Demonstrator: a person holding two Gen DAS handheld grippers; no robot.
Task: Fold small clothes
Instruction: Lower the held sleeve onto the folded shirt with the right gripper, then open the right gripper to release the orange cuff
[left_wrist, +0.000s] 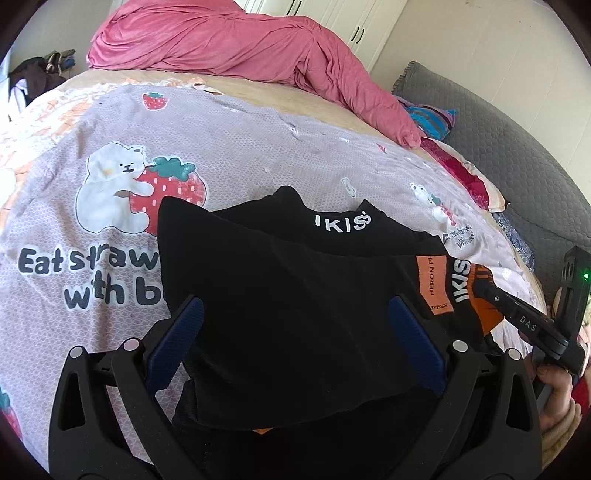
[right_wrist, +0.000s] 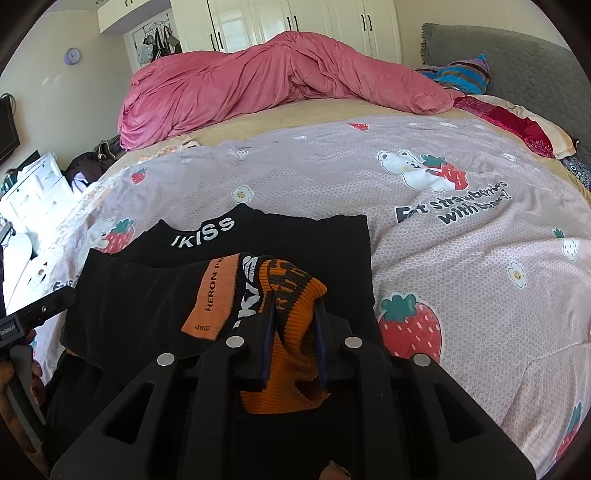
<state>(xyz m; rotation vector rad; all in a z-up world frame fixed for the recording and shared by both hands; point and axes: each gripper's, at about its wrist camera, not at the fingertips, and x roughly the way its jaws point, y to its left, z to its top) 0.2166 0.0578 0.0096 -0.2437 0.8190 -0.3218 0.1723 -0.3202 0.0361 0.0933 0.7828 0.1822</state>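
A black garment (left_wrist: 295, 295) with white lettering on its collar lies partly folded on the strawberry-print bedcover (left_wrist: 258, 147). It carries an orange label (right_wrist: 218, 295) and an orange ribbed cuff (right_wrist: 295, 332). My left gripper (left_wrist: 297, 317) stands wide open, its blue pads (left_wrist: 192, 321) on either side of the black cloth, which drapes across the gap. My right gripper (right_wrist: 294, 297) is shut on the orange cuff, which bunches up between its narrow jaws. In the left wrist view the right gripper (left_wrist: 480, 286) comes in from the right, on the cuff (left_wrist: 480, 317).
A crumpled pink duvet (right_wrist: 277, 74) lies across the far side of the bed. A striped pillow (right_wrist: 461, 74) and a grey padded headboard (right_wrist: 517, 62) are at the far right. A white dresser (right_wrist: 33, 188) stands left of the bed. A hand (left_wrist: 554, 384) holds the right gripper.
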